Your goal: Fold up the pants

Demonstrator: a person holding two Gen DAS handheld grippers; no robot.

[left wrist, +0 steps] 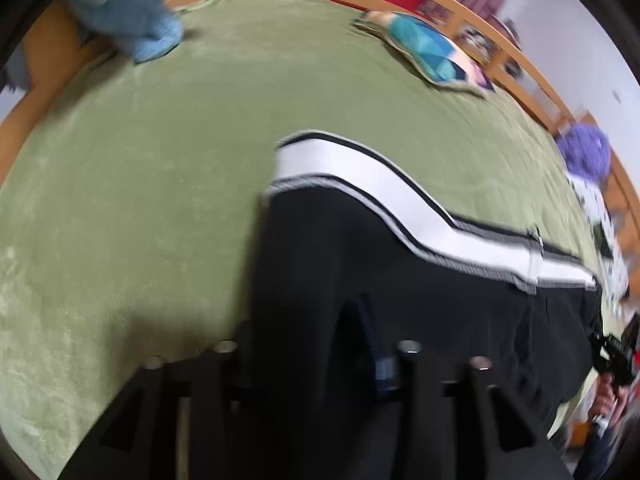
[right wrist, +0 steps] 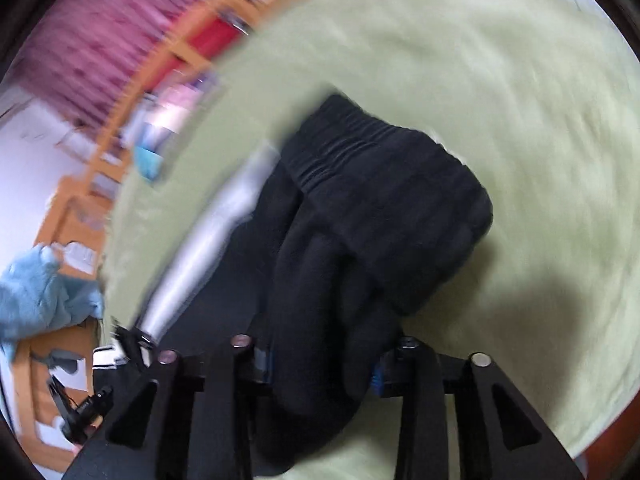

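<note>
We are working over a green plush bed cover [left wrist: 140,200] ringed by an orange wooden bed frame [left wrist: 520,68], with magenta curtains [right wrist: 92,40] behind. A teal patterned flat pillow [left wrist: 424,50], light blue fuzzy fabric [left wrist: 136,20] and a purple fluffy item [left wrist: 586,156] are lying near the edges. The black pants with a white side stripe [left wrist: 360,264] are lying on the cover. Our left gripper [left wrist: 316,360] is clamping the dark cloth between narrowly parted fingers. Our right gripper [right wrist: 324,360] is pinching the bunched waistband end [right wrist: 384,184]. Motion blur is smearing the shelves, and the pants' near edges are hidden behind the fingers.
</note>
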